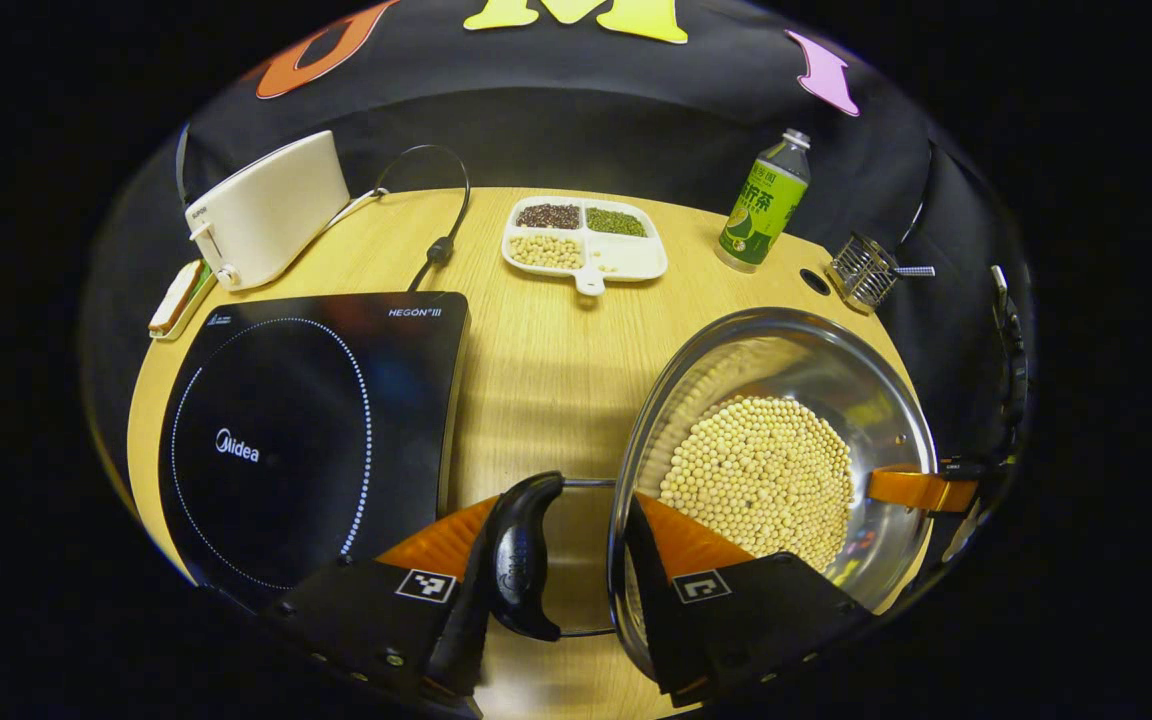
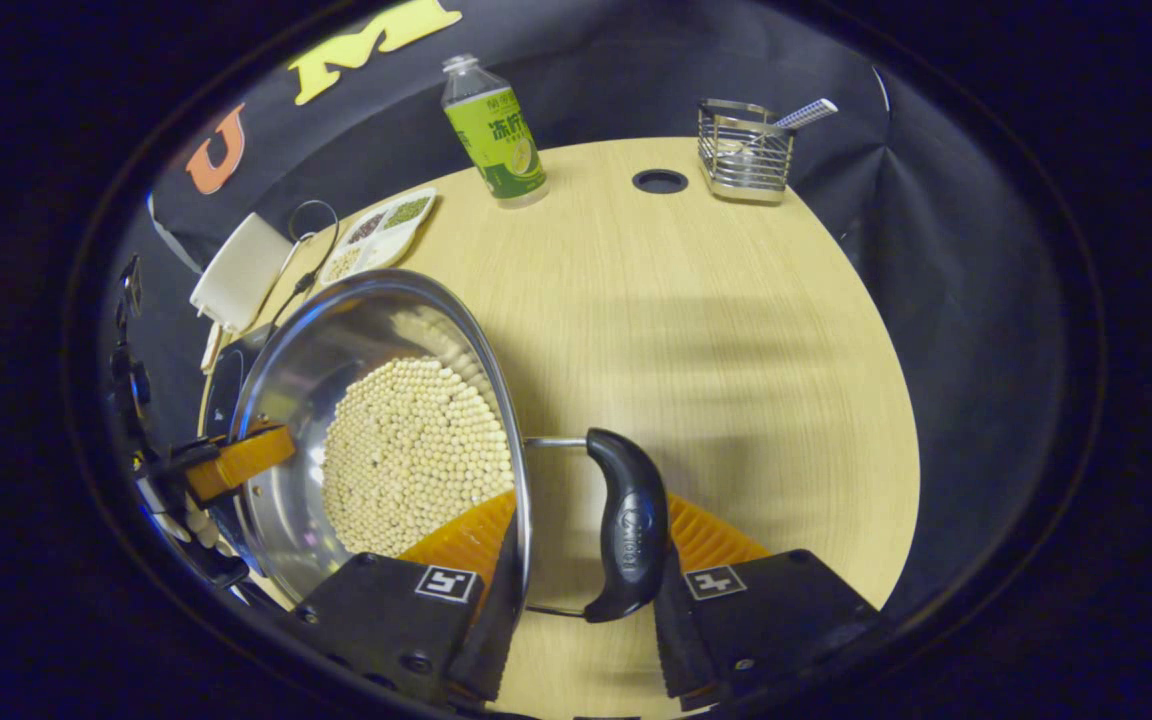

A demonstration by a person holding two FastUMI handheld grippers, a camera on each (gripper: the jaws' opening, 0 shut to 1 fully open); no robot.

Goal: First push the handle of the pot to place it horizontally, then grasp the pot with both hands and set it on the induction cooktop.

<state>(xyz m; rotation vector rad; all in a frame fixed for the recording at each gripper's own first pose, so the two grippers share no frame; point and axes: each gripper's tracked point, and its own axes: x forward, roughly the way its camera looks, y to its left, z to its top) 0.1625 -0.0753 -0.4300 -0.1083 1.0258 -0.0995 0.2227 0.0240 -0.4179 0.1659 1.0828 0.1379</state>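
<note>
A steel pot (image 1: 806, 340) holding soybeans (image 1: 761, 475) is to the right of the black induction cooktop (image 1: 286, 430) on the wooden table. Its black handle (image 1: 521, 560) lies flat, pointing outward. My left gripper (image 1: 561, 510) straddles that handle and the rim, one finger outside the handle and the other inside the pot wall. Across the pot, an orange finger (image 1: 921, 490) of the other gripper meets the rim. In the right gripper view, my right gripper (image 2: 591, 500) clamps the opposite handle (image 2: 631, 530) and the rim of the pot (image 2: 336, 330) the same way. Whether the pot is lifted I cannot tell.
At the table's back stand a white appliance (image 1: 271, 210) with its cable (image 1: 441, 245), a divided tray of grains (image 1: 586, 240), a green bottle (image 1: 764, 205) and a wire basket (image 1: 864, 270). A round hole (image 1: 814, 282) is near the basket. Bare table lies between cooktop and pot.
</note>
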